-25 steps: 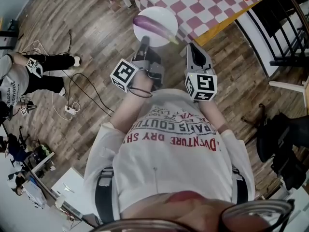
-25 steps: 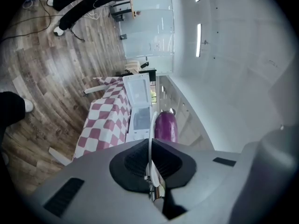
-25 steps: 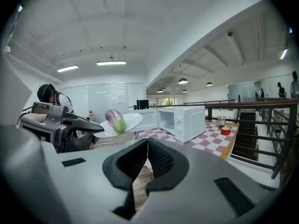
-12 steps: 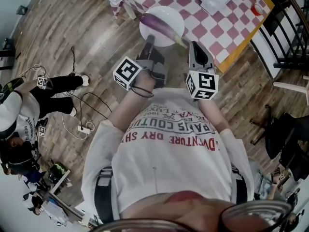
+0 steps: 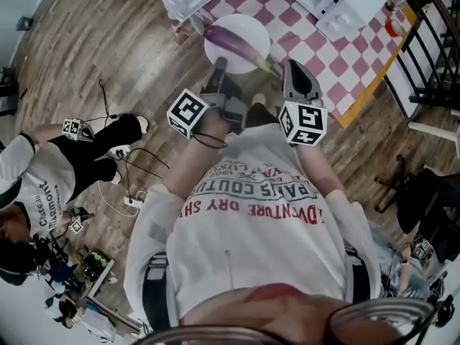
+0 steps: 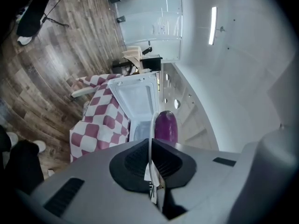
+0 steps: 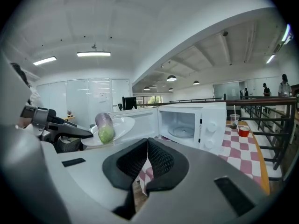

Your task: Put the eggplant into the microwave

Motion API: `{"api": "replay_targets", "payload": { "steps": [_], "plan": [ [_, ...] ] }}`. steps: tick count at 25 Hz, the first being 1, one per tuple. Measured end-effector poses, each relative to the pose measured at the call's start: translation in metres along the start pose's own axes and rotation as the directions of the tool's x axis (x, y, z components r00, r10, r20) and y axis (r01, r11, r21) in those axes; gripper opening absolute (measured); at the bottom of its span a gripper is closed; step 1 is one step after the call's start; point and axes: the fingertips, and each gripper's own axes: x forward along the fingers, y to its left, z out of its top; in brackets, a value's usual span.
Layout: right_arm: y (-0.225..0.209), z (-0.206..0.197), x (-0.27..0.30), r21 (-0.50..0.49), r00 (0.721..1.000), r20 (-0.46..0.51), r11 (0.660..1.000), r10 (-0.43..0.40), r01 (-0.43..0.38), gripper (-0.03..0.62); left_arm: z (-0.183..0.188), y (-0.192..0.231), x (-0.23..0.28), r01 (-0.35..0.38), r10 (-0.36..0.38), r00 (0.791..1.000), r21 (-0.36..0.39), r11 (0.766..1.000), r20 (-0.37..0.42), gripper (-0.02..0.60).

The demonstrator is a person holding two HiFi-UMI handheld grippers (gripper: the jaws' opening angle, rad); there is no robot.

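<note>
open office hall, glass partitions (image 6: 149, 27)

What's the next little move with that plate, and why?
Probably move the white round plate forward, kept level, to the mouth of the white microwave. The left tool is clamped on the plate's rim, the purple eggplant lies loose on it, and the microwave's door stands open ahead.

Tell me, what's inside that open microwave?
Only a round glass turntable shows inside the microwave; the eggplant is outside, on a white plate. Some inner walls are out of sight.
</note>
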Motion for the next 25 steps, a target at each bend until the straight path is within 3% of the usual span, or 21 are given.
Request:
{"api": "replay_targets", "payload": {
  "steps": [12,19,25],
  "plan": [
    [-0.062,0.022,0.114,0.039,0.997,-0.001,0.996,-0.08,0.08,0.026,0.02,0.001,0.141,-0.039,0.039,0.995,0.006,0.999,-0.09,0.031],
    [-0.119,0.033,0.172,0.066,0.989,-0.017,0.987,-0.147,0.148,0.026,0.01,0.005,0.229,-0.077,0.08,0.982,0.021,0.997,-0.169,0.031],
    [-0.144,0.03,0.196,0.075,0.978,-0.05,0.975,-0.204,0.208,0.028,0.003,0.015,0.274,-0.114,0.116,0.967,0.023,0.993,-0.228,0.031]
  ]
}}
